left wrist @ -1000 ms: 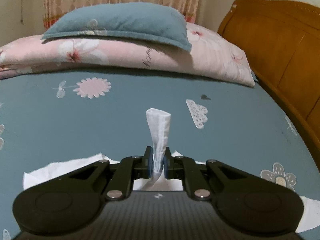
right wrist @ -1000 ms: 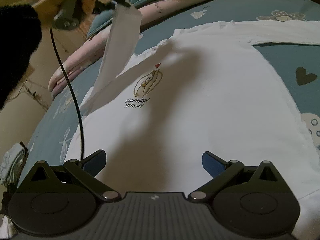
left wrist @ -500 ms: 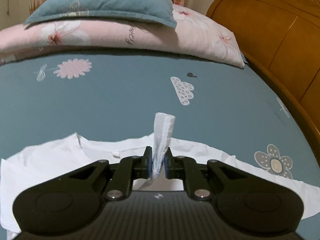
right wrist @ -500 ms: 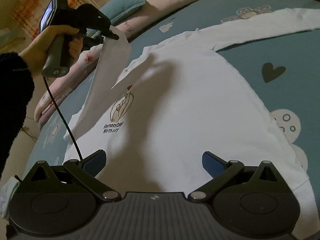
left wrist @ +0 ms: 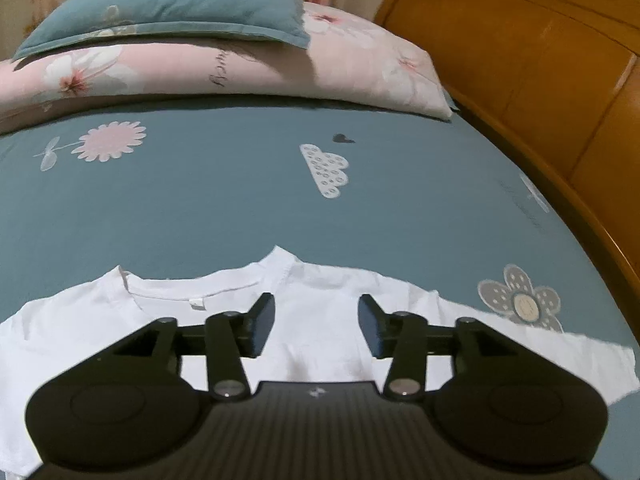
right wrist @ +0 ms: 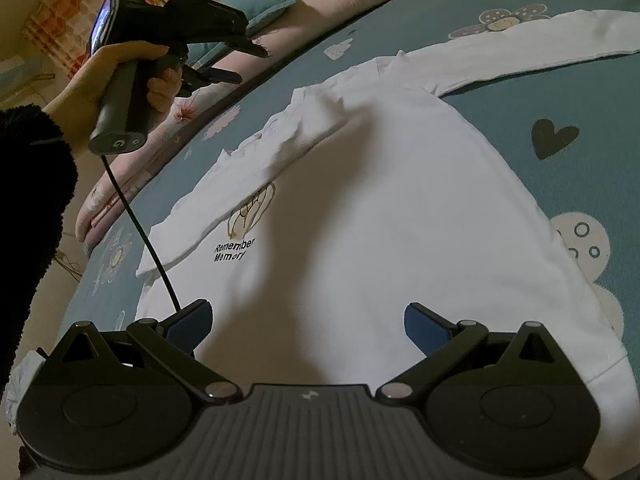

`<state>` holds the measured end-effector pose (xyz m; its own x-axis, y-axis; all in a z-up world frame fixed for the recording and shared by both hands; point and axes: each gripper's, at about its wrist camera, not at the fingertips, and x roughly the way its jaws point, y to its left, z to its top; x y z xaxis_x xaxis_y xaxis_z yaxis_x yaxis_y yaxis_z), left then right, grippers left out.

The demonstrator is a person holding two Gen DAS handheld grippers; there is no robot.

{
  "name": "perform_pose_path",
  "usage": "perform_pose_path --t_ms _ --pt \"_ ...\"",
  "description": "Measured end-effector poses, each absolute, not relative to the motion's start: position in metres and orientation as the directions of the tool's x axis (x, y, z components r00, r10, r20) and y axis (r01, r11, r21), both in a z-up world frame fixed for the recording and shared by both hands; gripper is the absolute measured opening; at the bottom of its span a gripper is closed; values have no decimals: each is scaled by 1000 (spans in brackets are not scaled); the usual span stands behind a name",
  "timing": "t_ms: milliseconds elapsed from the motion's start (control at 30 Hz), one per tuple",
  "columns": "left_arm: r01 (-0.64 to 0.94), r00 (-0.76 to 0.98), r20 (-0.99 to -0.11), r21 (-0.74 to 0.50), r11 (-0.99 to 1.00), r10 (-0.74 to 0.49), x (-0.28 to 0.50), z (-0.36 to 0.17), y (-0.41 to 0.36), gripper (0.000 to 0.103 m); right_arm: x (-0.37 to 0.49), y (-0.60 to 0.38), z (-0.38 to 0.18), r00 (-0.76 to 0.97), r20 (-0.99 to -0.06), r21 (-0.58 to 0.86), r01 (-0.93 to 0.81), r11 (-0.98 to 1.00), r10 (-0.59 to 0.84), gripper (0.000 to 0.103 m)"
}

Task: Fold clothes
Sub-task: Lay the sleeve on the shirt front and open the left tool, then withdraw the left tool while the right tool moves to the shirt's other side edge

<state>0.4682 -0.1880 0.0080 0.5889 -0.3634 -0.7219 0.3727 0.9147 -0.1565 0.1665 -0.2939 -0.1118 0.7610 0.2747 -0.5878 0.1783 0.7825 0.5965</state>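
Observation:
A white long-sleeved shirt (right wrist: 380, 200) with a "Remember Memory" print lies spread face up on the blue bed sheet (left wrist: 200, 200). One sleeve (right wrist: 280, 152) lies loosely folded across its chest; the other sleeve (right wrist: 540, 40) stretches out to the far right. My left gripper (left wrist: 316, 312) hovers over the collar area (left wrist: 192, 284), its jaws opening with nothing between them. In the right wrist view the left gripper (right wrist: 248, 64) hangs in a hand above the shirt's left side. Over the shirt's lower part my right gripper (right wrist: 308, 312) stands open and holds nothing.
A blue pillow (left wrist: 168, 8) rests on a pink floral pillow (left wrist: 240, 72) at the far end of the bed. A wooden headboard (left wrist: 540, 60) runs along the right. A black cable (right wrist: 140, 224) hangs from the left gripper's handle over the shirt's edge.
The left gripper let go of the sleeve it pinched, and its jaws have spread. The sleeve has dropped across the shirt's chest. The left gripper sank a little toward the collar.

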Motion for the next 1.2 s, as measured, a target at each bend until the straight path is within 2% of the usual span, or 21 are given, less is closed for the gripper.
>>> perform_pose_path --t_ms 100,333,433,500,633,933,1200 --pt "423 549 -737 -161 892 -394 465 5 -182 62 167 -294 -113 761 -588 596 177 783 275 103" --pt "389 501 -774 -198 900 -387 453 -5 -131 64 168 -293 -115 761 -592 586 179 790 267 103" --pt "358 501 -777 -213 909 -380 443 -2 -98 68 168 -292 -116 762 -593 580 179 795 261 103" --pt "330 539 -769 -183 926 -344 430 5 -72 74 168 -292 -116 764 -592 577 179 797 257 103" --pt "260 627 -749 -60 964 -216 402 3 -28 79 169 -290 -117 767 -592 567 178 804 248 103" --pt "121 706 -707 62 991 -42 356 -62 32 80 171 -283 -117 770 -602 516 173 839 212 103" --pt "89 773 -632 182 979 47 356 -97 30 80 175 -273 -118 775 -612 447 172 878 159 103"
